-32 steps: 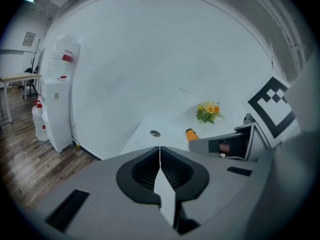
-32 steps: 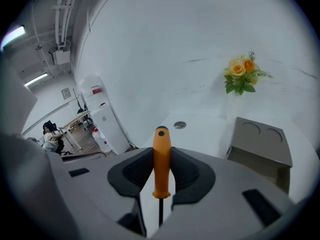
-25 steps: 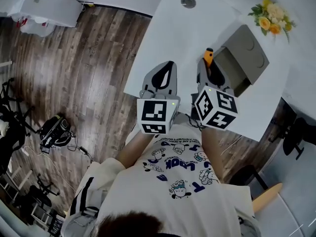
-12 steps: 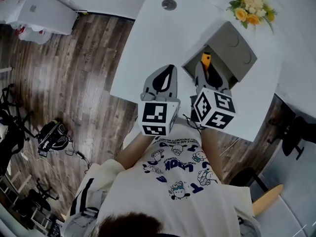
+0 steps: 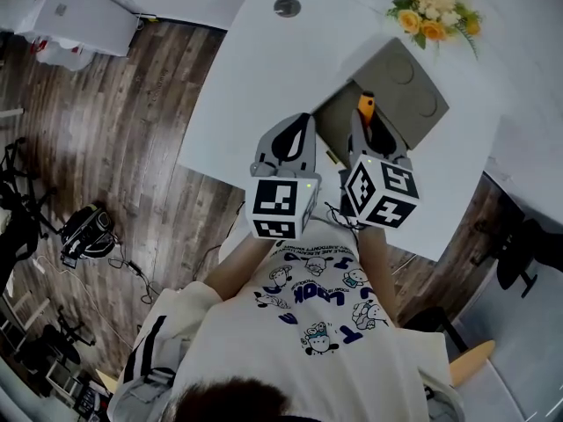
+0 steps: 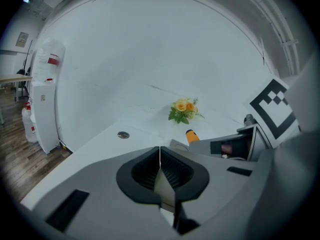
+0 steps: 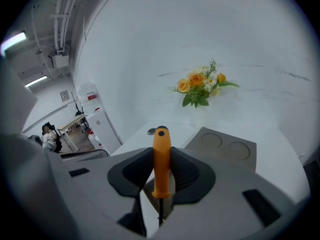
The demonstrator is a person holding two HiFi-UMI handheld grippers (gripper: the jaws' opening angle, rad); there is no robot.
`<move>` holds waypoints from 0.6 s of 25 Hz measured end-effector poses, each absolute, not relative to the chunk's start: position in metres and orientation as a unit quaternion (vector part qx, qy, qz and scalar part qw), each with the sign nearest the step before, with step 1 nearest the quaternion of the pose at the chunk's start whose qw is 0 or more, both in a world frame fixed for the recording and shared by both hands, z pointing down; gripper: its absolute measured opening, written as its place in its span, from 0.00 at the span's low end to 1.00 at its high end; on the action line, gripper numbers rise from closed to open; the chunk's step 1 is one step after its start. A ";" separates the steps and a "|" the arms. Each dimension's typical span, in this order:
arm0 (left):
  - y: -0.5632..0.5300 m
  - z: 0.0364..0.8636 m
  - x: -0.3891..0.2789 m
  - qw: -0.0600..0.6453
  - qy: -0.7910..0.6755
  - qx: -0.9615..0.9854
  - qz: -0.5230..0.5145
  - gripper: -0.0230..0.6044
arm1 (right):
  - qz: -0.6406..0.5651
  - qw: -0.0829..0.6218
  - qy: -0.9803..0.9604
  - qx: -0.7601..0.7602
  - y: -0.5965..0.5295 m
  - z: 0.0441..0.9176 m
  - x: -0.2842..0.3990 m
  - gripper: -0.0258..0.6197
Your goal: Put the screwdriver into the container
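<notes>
The orange-handled screwdriver (image 7: 161,171), clamped in the right tongs (image 7: 161,156) with its handle end foremost, is at the open grey container (image 5: 413,82) on the white bench (image 5: 255,69).

The white desk (image 5: 229,86) carries three things. A small round grey disc (image 5: 287,7) sits flat near the far left corner. A bunch of yellow and white flowers (image 5: 431,20) lies by the far edge towards the right corner. In the middle, nearer the right edge, stands a grey container (image 5: 337,120). A flat grey panel (image 5: 406,82) with two round recesses adjoins it on the far side.
</notes>
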State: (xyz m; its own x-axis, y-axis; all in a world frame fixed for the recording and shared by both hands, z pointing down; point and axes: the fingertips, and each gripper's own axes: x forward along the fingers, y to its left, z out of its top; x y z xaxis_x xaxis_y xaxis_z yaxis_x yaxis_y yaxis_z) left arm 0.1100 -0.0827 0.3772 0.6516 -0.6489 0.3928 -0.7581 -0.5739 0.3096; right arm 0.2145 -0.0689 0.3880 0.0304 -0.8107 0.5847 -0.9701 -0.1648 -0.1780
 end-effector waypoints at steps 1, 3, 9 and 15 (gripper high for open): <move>-0.082 0.378 0.114 0.231 -0.401 0.878 0.120 0.06 | 0.294 0.137 -0.632 0.704 -0.068 0.390 0.218 0.23; -0.081 0.379 0.121 0.230 -0.403 0.877 0.121 0.06 | 0.299 0.138 -0.633 0.701 -0.066 0.394 0.225 0.23; -0.077 0.386 0.139 0.232 -0.404 0.875 0.128 0.06 | 0.313 0.143 -0.634 0.692 -0.061 0.409 0.238 0.23; -0.074 0.398 0.150 0.239 -0.408 0.870 0.139 0.06 | 0.325 0.159 -0.635 0.683 -0.058 0.428 0.247 0.23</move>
